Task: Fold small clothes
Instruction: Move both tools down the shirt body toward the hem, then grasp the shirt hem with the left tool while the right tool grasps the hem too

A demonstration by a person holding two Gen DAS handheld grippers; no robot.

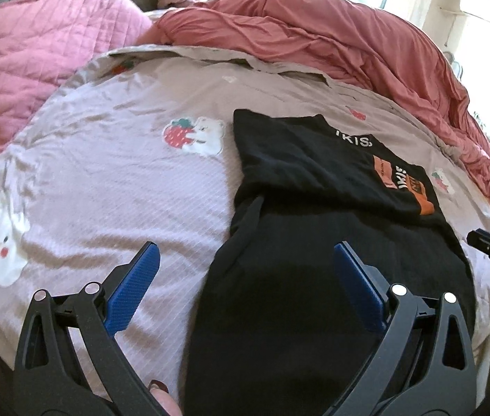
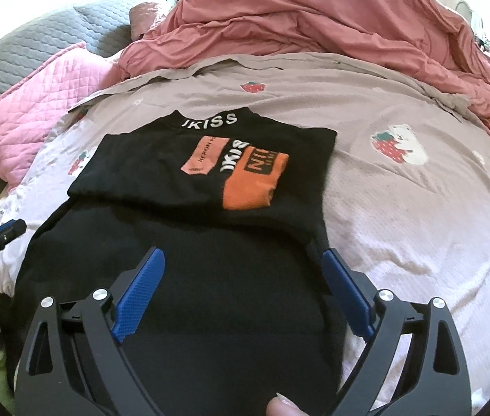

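Strawberry-print bedspread under 2 downward-angled hand-held grippers, left and right, both wide, empty, over black shirt.

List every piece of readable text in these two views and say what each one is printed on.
"IKISS": white letters on the collar of the black shirt.
"IKIS", turned sideways and cut by the fold: white, beside the orange patch.
"NIR", partly legible: black on the orange patch.
"HERON P", uncertain: small print on the pink patch.
Smaller patch print: too blurred.
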